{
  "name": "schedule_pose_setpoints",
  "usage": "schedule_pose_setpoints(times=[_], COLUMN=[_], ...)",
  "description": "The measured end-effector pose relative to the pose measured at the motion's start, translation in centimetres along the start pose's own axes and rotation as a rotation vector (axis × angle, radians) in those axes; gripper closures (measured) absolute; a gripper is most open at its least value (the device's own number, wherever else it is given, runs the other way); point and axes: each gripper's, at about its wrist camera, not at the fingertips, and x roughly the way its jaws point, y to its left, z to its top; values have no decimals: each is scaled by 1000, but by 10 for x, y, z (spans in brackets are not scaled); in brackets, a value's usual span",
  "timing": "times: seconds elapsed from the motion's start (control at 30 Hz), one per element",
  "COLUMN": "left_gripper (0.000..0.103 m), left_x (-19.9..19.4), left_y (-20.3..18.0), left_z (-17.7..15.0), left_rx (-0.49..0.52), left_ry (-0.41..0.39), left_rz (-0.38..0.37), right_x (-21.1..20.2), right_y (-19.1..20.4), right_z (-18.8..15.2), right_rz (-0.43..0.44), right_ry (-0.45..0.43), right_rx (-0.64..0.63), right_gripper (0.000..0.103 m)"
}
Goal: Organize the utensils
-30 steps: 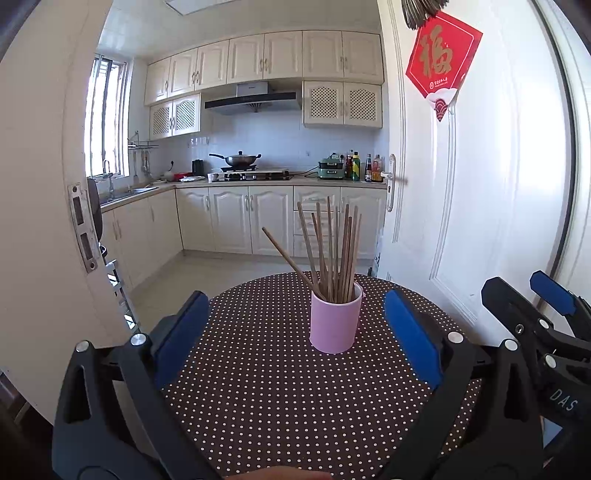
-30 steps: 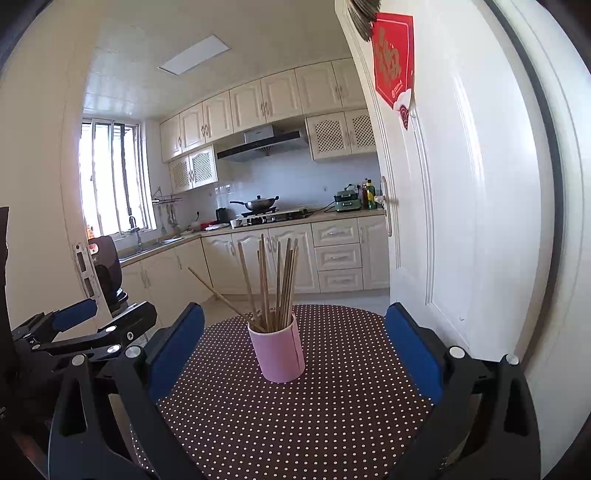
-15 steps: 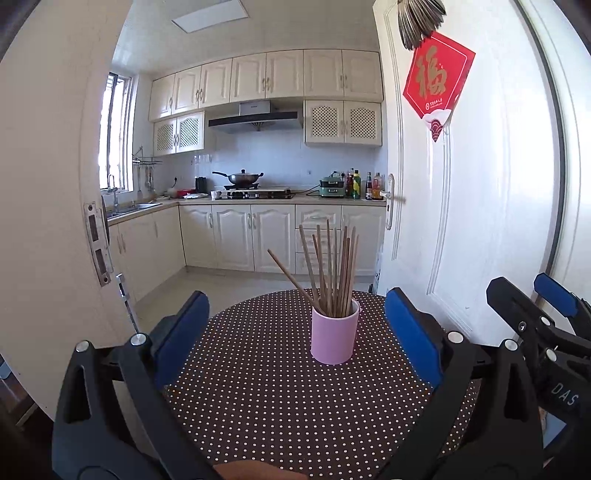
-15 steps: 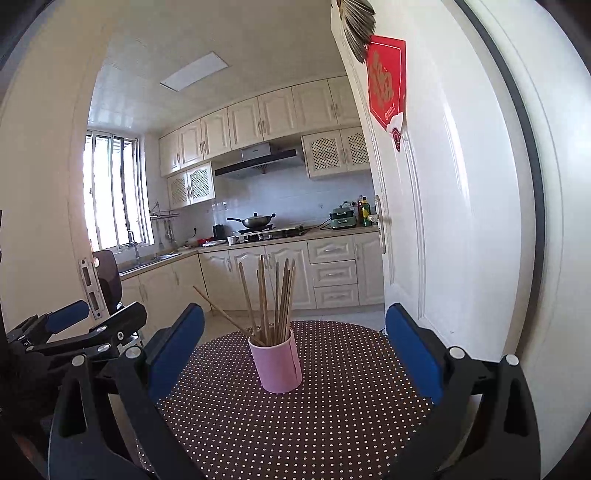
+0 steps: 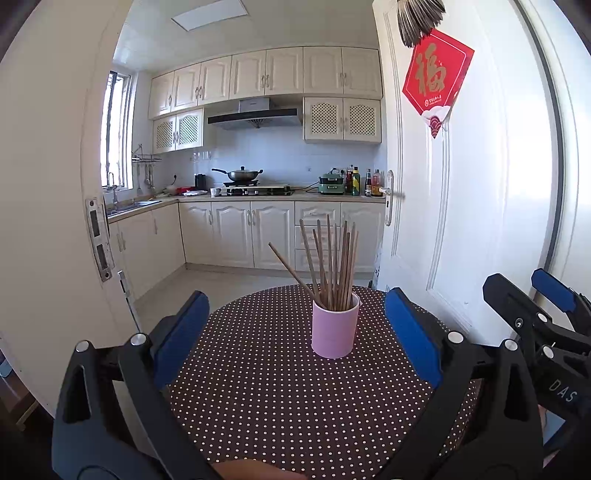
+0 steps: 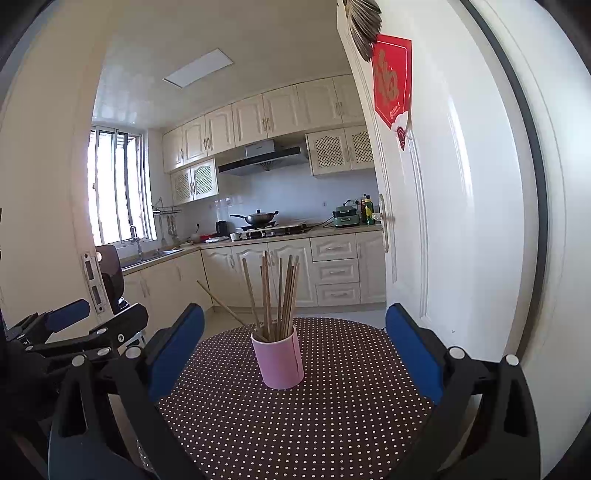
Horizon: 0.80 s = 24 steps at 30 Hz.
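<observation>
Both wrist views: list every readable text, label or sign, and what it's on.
"福": gold character on the red door hanging.
"DAS": white letters on the right gripper body; anything after them is cut off.
Small print under the character: too small to read.
Bottle labels on the counter: too small to read.

We look past a white door (image 5: 461, 206) into a sunlit kitchen with cream cabinets (image 5: 266, 72), a window (image 6: 118, 192) and pale floor (image 5: 207, 282).

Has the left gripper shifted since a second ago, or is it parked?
Yes. The left gripper has backed away and tilted upward: the pink cup looks smaller and the ceiling light has come into view.
</observation>
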Motion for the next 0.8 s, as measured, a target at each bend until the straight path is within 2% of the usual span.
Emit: schedule_pose_setpoints(times=[0.27,0.8], left_gripper=[9,9], left_x=[5,6], left_y=[5,2], left_z=[-1,-4], left_rx=[-34,-22], left_ry=[25,30], left_rz=[-3,13], right_x=[1,8], right_y=[2,0], right_z=[-3,-3], right_rz=[13,11], right_ry=[13,35], right_rx=[0,11], right_gripper=[8,8])
